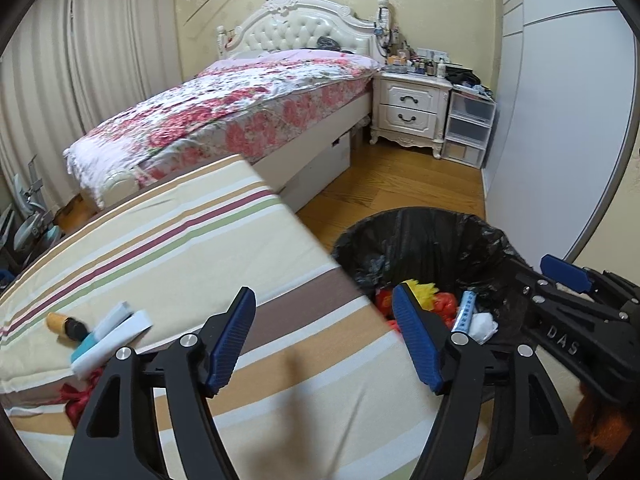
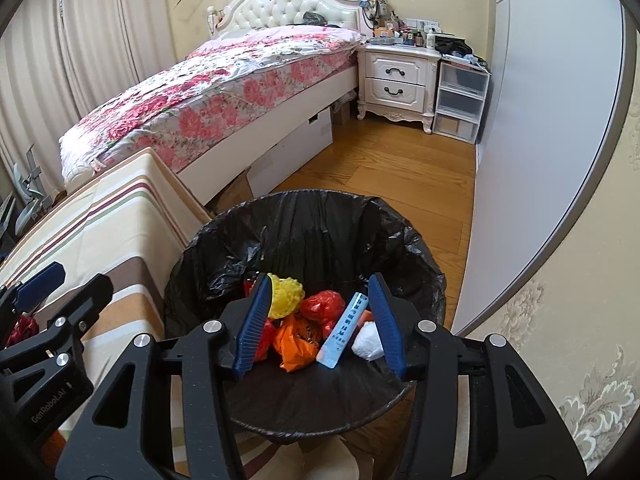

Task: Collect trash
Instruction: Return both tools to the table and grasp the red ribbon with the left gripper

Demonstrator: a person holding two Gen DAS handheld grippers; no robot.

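A bin lined with a black bag (image 2: 304, 224) (image 1: 424, 236) stands on the floor beside a striped mattress (image 1: 168, 248). In it lie a yellow wrapper (image 2: 286, 294), red bags (image 2: 324, 306), an orange bag (image 2: 294, 346), a blue-white tube (image 2: 340, 334) and a white wad (image 2: 368, 342). My right gripper (image 2: 320, 320) is open and empty above the bin. My left gripper (image 1: 324, 332) is open and empty over the mattress edge. On the mattress at left lie white-teal sponges (image 1: 112, 332), a small orange-black bottle (image 1: 66, 326) and a red wrapper (image 1: 80, 398).
A bed with a floral cover (image 1: 240, 108) stands behind the mattress. A white nightstand (image 1: 408, 112) and clear plastic drawers (image 1: 468, 128) are at the back. A grey wardrobe door (image 1: 560, 120) runs along the right. Wooden floor (image 1: 400, 184) lies between them.
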